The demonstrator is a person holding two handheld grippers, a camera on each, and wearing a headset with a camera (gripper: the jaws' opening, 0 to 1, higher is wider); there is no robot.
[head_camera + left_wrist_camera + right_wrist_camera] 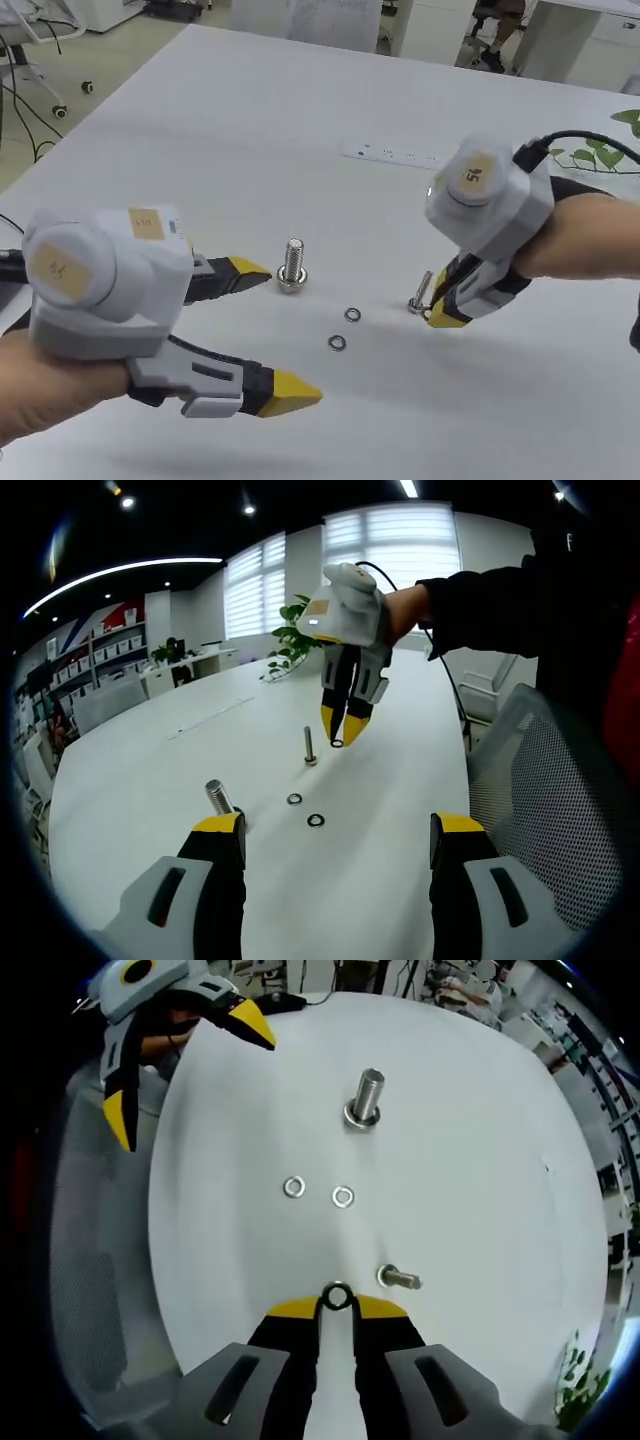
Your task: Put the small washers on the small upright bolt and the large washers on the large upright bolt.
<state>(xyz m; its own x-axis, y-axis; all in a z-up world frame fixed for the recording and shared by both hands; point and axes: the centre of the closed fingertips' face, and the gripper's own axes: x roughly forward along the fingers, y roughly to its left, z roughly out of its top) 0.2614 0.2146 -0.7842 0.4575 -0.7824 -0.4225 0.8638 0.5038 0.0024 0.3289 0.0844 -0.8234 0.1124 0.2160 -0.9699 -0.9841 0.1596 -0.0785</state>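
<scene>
Washer, small: pinched between closed tips of right gripper, just beside small bolt. Two washers loose on table between bolts. Left gripper: wide open, empty, near large bolt. Risk: thin hold slipping; off-centre lowering tipping small bolt.

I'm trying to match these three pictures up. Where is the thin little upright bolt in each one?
Head view: small bolt right of centre, beside the right gripper's tips.
Left gripper view: near the centre, just left of that gripper's tips.
Right gripper view: low, right of centre, beside the jaws gripping a washer.
Shared landmark: the large bolt.
</scene>
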